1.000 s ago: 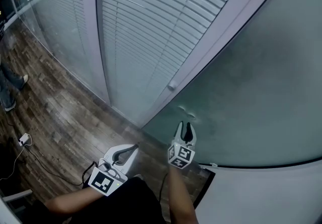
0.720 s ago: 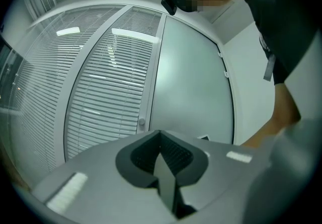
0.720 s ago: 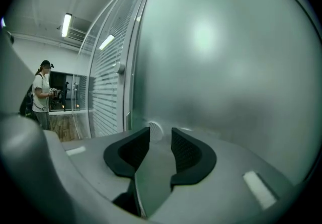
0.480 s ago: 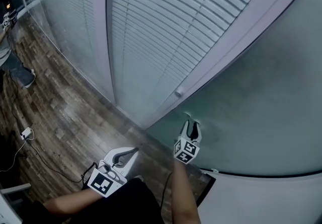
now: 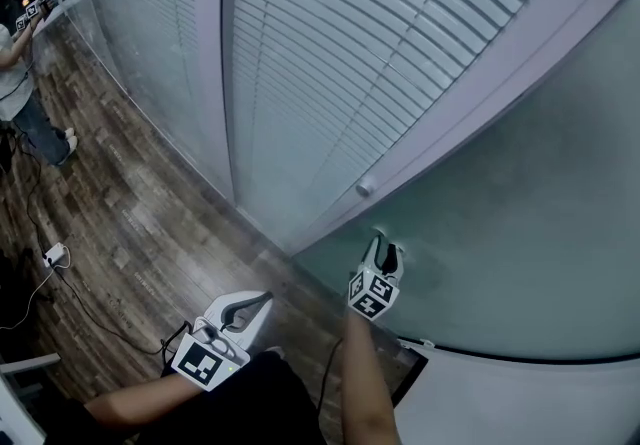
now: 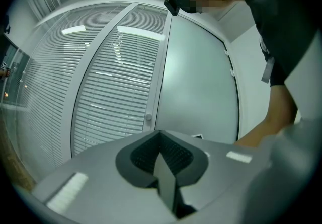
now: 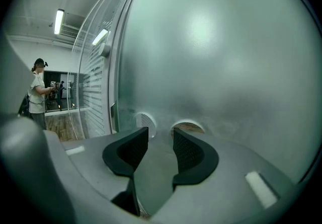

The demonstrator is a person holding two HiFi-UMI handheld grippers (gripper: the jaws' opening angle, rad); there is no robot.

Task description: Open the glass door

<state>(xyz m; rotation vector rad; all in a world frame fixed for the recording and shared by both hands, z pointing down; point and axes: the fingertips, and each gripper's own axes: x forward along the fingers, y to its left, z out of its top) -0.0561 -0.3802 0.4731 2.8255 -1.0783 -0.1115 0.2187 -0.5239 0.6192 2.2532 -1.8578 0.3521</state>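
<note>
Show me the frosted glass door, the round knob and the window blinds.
frosted glass door [image 5: 520, 223]: head view, middle of its pane.
round knob [image 5: 364, 189]: head view, its rounded face.
window blinds [image 5: 320, 63]: head view, middle slats.

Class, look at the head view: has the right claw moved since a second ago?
Yes. The right claw has moved nearer to the two round holes in the glass door. Its jaws have just been opening, with nothing between them.
</note>
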